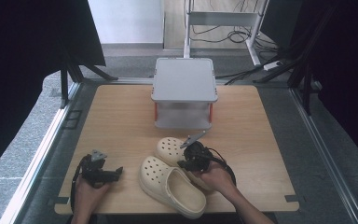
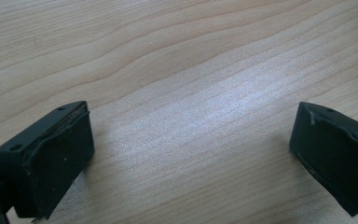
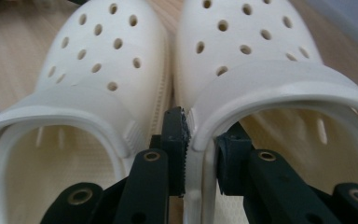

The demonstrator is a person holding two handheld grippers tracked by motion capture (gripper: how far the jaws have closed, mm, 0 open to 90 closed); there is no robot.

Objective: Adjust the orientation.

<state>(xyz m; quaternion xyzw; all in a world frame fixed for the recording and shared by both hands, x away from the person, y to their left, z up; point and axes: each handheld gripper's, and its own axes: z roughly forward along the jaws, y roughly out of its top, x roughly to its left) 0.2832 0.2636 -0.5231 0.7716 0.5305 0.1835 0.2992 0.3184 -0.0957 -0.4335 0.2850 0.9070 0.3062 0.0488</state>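
Two cream perforated clogs lie side by side on the wooden table (image 1: 121, 121). The left clog (image 1: 168, 183) (image 3: 88, 70) is nearer the front edge; the right clog (image 1: 168, 147) (image 3: 261, 56) lies just behind it, partly hidden by a hand. My right gripper (image 1: 190, 161) (image 3: 200, 151) is shut on the right clog's inner side wall, one jaw between the two shoes and one inside the opening. My left gripper (image 1: 114, 173) (image 2: 191, 154) rests low over bare wood to the left of the clogs, its fingers (image 2: 56, 158) wide open with nothing between them.
A grey two-level stand (image 1: 184, 81) with red posts sits at the back middle of the table. Metal frame rails (image 1: 51, 135) run along both sides, with dark curtains beyond. Bare wood stretches to the left and right of the stand.
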